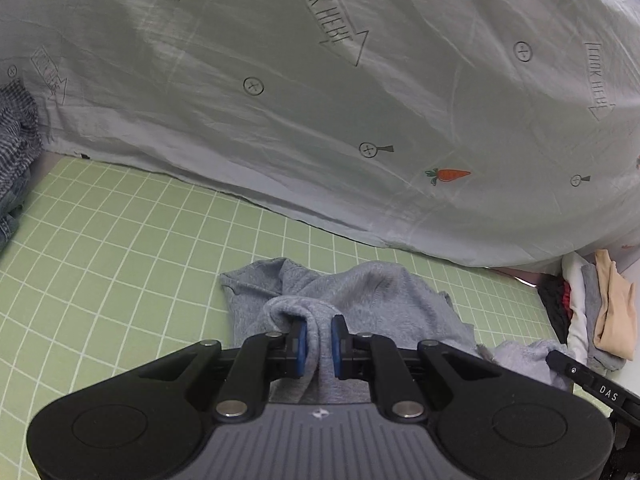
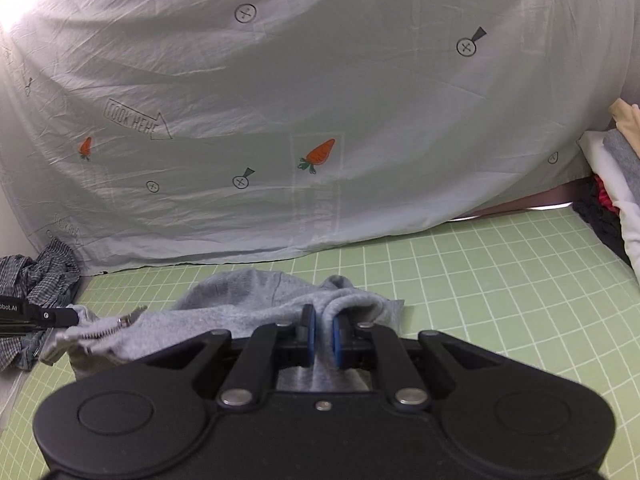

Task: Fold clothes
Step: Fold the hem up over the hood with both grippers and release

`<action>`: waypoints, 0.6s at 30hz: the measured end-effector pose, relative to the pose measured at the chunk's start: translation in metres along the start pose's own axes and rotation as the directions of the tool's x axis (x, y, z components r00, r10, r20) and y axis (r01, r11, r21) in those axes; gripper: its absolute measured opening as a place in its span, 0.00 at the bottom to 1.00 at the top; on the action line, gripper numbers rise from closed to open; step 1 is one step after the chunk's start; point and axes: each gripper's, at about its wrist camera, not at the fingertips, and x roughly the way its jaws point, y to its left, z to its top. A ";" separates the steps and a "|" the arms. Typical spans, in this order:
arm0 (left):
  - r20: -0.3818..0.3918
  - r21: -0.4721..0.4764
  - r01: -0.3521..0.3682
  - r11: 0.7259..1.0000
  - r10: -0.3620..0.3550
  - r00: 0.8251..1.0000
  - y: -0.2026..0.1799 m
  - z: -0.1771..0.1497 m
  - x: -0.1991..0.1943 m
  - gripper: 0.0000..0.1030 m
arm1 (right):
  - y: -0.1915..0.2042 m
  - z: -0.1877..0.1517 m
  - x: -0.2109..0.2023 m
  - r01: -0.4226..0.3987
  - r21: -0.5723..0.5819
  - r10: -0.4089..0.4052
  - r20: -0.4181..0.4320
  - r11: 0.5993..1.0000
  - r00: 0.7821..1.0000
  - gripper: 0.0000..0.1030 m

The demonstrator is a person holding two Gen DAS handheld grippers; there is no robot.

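A grey fleece garment with a metal zip lies bunched on the green grid mat. My left gripper is shut on a fold of its edge, the cloth pinched between the blue pads. In the right wrist view the same grey garment spreads leftward with its zip showing. My right gripper is shut on another fold of it. Each gripper's black tip shows in the other's view: the right gripper's tip and the left gripper's tip. Cloth under the grippers is hidden.
A pale sheet printed with carrots and arrows hangs behind the mat. A crumpled checked shirt lies at the left edge. A stack of folded clothes sits at the right edge.
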 end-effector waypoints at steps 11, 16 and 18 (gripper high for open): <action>-0.100 -0.061 -0.054 0.997 0.048 0.994 0.021 0.023 0.086 0.19 | -0.004 0.015 0.108 0.059 -0.032 -0.063 -0.164 0.998 0.984 0.13; -0.083 -0.084 -0.045 0.995 0.038 0.996 0.018 0.020 0.070 0.27 | 0.000 0.013 0.115 0.062 0.007 -0.060 -0.193 0.998 0.979 0.35; -0.079 -0.095 -0.048 0.994 0.041 0.996 0.017 0.016 0.060 0.34 | -0.001 0.011 0.109 0.055 0.030 -0.048 -0.192 0.998 0.980 0.44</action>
